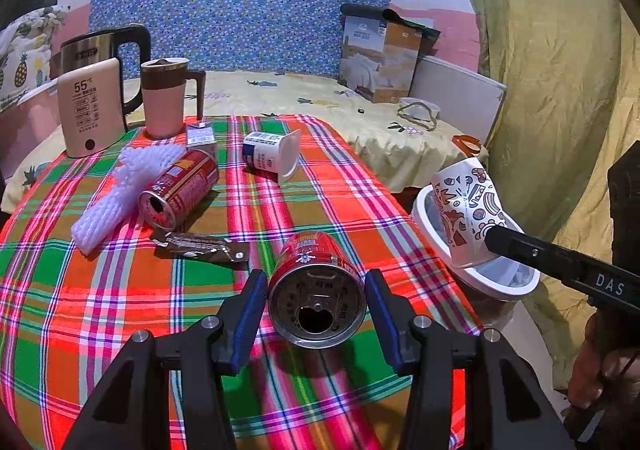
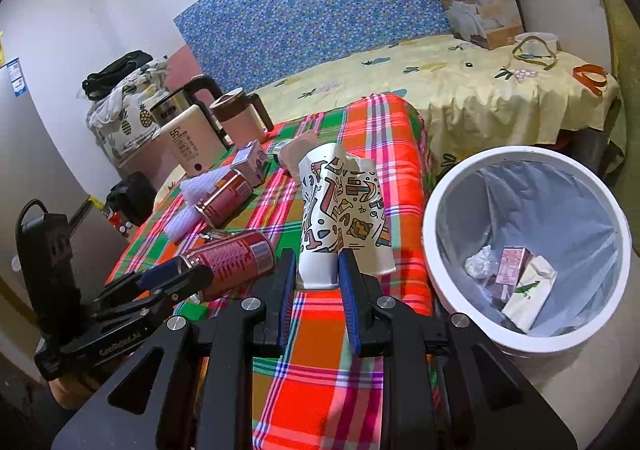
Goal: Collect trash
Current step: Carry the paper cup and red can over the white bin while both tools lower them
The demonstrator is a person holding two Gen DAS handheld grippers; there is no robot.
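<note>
Paper cup [image 2: 340, 210], printed with coloured doodles, is pinched at its rim between the pads of the right gripper [image 2: 318, 270], its wall already dented and creased; it hangs over the edge of the tabletop [image 2: 320, 382], beside the white bin [image 2: 436, 218], not yet clearly above the opening from this view. From the left wrist view the cup looks to sit at or just over the bin's rim. Thin paper like this is very light and soft, so a gentle pinch at the rim holds it, and crushing it does no harm. The left gripper [image 1: 316, 314] stands open, its blue pads on either side of a red can [image 1: 316, 286] lying on its side with the opened end toward the camera; the pads appear close to the can but not pressing on it. An empty can like this should be light, smooth and round, so it may roll or slip; taking it across the middle of its body seems the safest hold. A second red can [image 1: 180, 188], a white foam sleeve [image 1: 120, 194], a yoghurt pot [image 1: 272, 154], a small carton [image 1: 202, 138] and a brown wrapper [image 1: 202, 246] lie farther back.
</note>
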